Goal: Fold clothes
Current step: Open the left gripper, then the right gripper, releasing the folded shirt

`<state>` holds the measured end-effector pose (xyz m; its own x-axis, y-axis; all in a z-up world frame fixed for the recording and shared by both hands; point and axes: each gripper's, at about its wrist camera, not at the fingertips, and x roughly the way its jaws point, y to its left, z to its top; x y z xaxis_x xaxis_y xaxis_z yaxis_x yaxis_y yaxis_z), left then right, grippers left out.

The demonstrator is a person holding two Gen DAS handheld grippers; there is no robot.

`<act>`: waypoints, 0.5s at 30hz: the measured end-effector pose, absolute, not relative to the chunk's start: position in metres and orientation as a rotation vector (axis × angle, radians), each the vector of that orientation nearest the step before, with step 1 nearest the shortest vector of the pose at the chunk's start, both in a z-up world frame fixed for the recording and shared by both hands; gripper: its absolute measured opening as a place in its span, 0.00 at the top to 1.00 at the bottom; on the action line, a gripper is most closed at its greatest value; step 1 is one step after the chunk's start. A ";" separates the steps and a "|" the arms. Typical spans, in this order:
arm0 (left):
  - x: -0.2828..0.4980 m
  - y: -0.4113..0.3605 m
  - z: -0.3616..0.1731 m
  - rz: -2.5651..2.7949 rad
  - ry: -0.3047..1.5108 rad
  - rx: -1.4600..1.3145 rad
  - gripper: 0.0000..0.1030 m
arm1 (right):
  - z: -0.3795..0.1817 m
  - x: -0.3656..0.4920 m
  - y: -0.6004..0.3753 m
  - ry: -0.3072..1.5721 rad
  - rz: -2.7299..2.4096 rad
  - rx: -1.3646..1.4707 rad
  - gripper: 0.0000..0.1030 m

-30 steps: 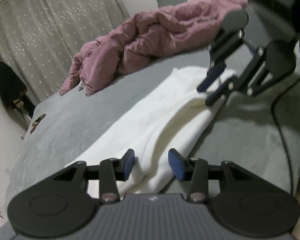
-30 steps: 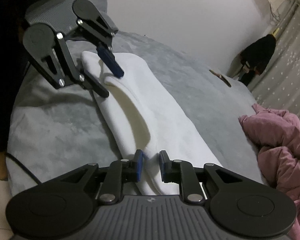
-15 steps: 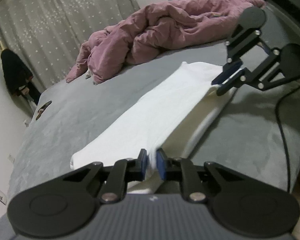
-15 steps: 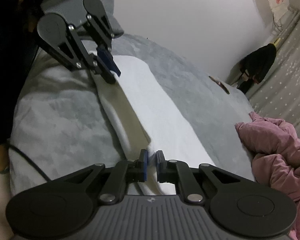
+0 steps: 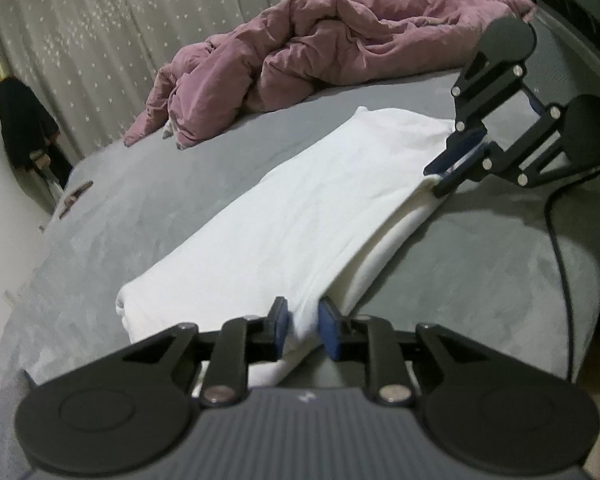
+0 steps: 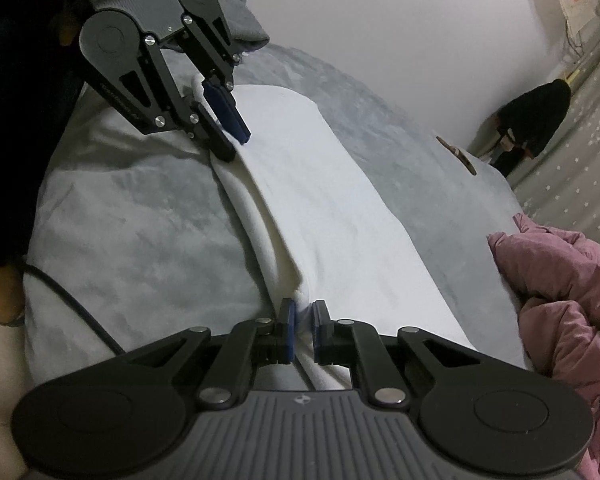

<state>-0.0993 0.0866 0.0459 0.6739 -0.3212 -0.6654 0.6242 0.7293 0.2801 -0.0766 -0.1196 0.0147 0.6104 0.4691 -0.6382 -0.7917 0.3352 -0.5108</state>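
A folded garment (image 5: 300, 216) lies as a long strip on the bed (image 5: 148, 200), running along the bed's near edge. The left gripper (image 5: 303, 322) sits at one end of the strip's near edge, the right gripper (image 6: 303, 330) at the other end, cloth between the jaws of each. A crumpled quilt (image 5: 320, 56) lies on the bed behind the garment. A curtain (image 5: 100, 40) hangs beyond the bed's far edge. A cable (image 5: 560, 264) trails over the near edge.

Dim indoor light, soft shadows, fisheye-warped edges, slight blur.
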 end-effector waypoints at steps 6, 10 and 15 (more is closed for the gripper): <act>-0.091 0.115 0.081 -0.599 0.675 0.276 0.66 | 0.012 -0.078 -0.118 0.421 0.854 -0.908 0.91; -0.064 0.119 0.094 -0.536 0.677 0.203 0.60 | 0.011 -0.080 -0.118 0.423 0.855 -0.916 0.91; -0.019 0.098 0.078 -0.432 0.737 0.199 0.61 | 0.010 -0.082 -0.118 0.427 0.850 -0.912 0.91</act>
